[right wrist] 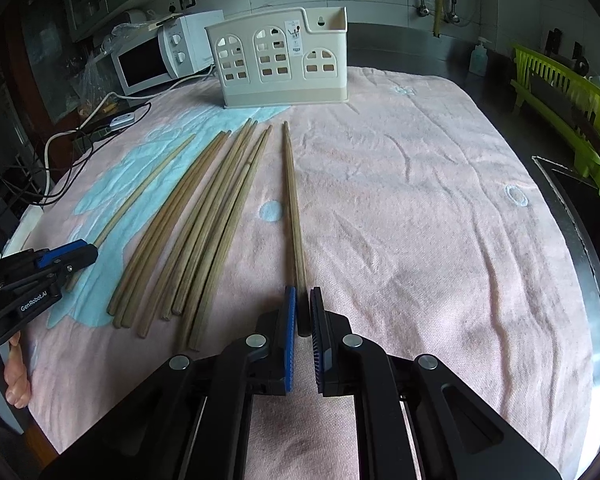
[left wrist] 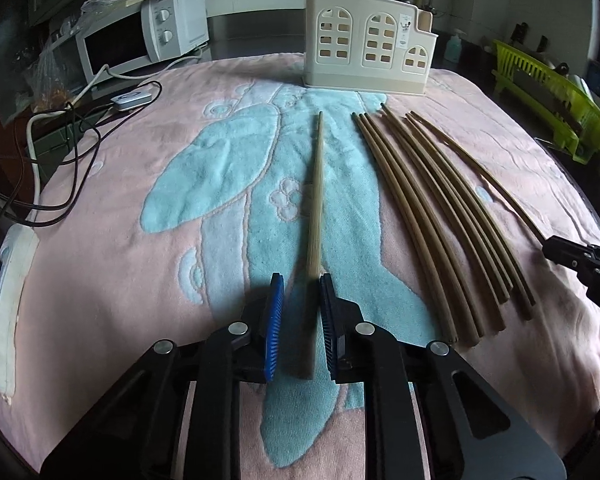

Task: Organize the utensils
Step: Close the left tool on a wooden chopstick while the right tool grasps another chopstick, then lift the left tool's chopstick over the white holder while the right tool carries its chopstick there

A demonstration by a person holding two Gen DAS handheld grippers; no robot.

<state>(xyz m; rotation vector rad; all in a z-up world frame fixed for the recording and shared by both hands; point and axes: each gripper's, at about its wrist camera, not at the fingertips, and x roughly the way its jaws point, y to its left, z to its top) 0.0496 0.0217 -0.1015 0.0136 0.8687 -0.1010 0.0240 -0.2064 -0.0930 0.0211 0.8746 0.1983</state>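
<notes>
Wooden chopsticks lie on a pink and teal towel (left wrist: 100, 240) in front of a cream holder (left wrist: 364, 52) (right wrist: 284, 64) with window cut-outs. One chopstick (left wrist: 316, 200) lies apart on the left. Its near end sits between the blue pads of my left gripper (left wrist: 300, 278), and a gap shows on the left side, so the jaws stand open around it. A bundle of several chopsticks (left wrist: 432, 216) (right wrist: 204, 220) lies in the middle. My right gripper (right wrist: 302, 292) is shut on the near end of the rightmost chopstick (right wrist: 292, 200), which rests on the towel.
A white microwave (left wrist: 140, 36) and loose cables (left wrist: 60, 140) are at the back left, and a power strip (left wrist: 4, 300) lies at the left edge. A green dish rack (right wrist: 564, 96) and a soap bottle (right wrist: 478, 60) stand at the right. The counter's metal edge (right wrist: 580, 240) runs along the right.
</notes>
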